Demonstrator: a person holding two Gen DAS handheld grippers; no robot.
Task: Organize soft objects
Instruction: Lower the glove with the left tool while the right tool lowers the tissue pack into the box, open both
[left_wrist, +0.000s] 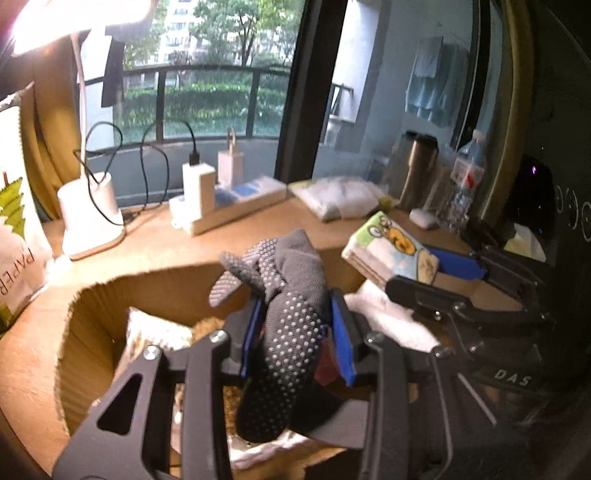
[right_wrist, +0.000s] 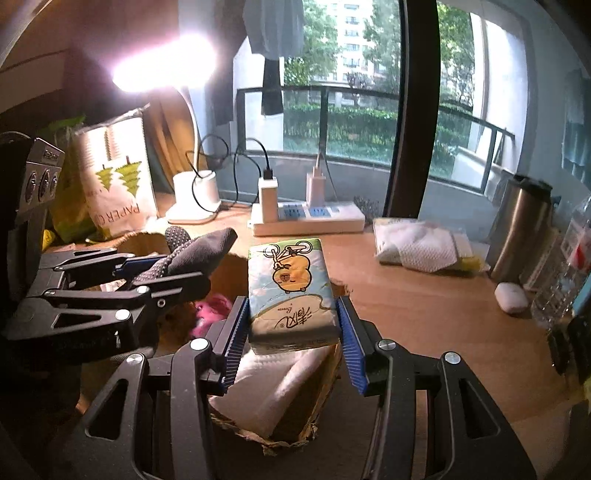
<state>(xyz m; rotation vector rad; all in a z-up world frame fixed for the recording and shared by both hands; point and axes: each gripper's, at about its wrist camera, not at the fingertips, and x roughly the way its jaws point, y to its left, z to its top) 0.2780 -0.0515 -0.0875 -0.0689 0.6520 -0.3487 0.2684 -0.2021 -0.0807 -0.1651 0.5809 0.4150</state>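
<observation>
My left tongs (left_wrist: 295, 339) pinch a grey dotted glove (left_wrist: 284, 302) at its middle, so its fingers flop free above the open cardboard box (left_wrist: 92, 325), ready, I judge, to drop in. My right tongs (right_wrist: 293, 332) clamp a cartoon tissue pack (right_wrist: 291, 288) by its long sides, level over the box's corner where white cloth (right_wrist: 273, 384) lies. A loose bag of tissues (right_wrist: 417, 240) waits apart on the worktop (right_wrist: 424, 314)

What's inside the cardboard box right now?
In the box: white cloth under the tissue pack, something pink, a white pillow-like item and tan fluff. The glove and both claws hide the rest of the bottom.
</observation>
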